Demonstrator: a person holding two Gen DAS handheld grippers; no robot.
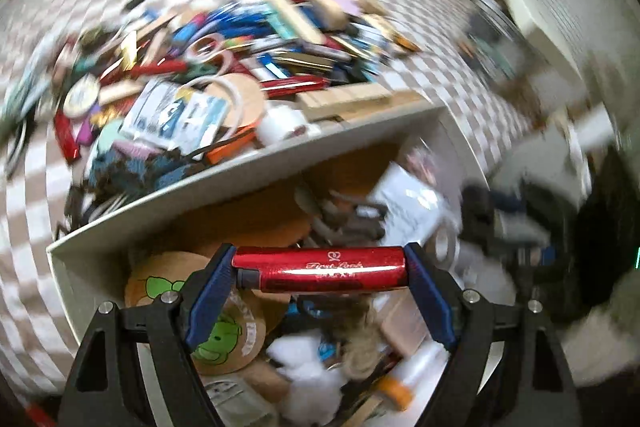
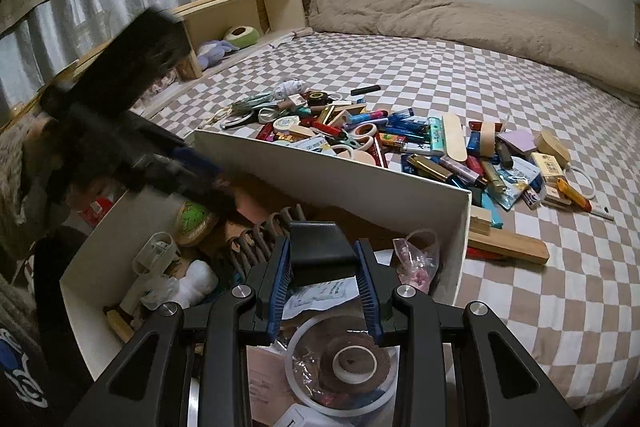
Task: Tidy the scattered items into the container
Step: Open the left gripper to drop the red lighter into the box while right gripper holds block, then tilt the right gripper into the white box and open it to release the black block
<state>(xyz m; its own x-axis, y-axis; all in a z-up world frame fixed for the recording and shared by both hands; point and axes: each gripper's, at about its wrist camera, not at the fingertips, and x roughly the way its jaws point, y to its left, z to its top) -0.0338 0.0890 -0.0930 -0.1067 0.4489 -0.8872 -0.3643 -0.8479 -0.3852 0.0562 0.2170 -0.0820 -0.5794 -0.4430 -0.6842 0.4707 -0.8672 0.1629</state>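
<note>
The left gripper [image 1: 320,269] clamped a red lighter [image 1: 320,269] endwise over the white box [image 1: 248,167], while the right gripper [image 2: 322,267] pinched a black block [image 2: 320,253] above it. Held only by its tips, the lighter risked pivoting free and falling back among the clutter pile [image 2: 400,139] on the checked bedsheet [image 2: 520,287].

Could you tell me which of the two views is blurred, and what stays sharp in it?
Left wrist view: pile and bedsheet smeared by motion blur; only the left hand-held gripper and its red lighter look sharp. Right wrist view: crisp, except the blurred left hand-held gripper entering over the white box.
</note>
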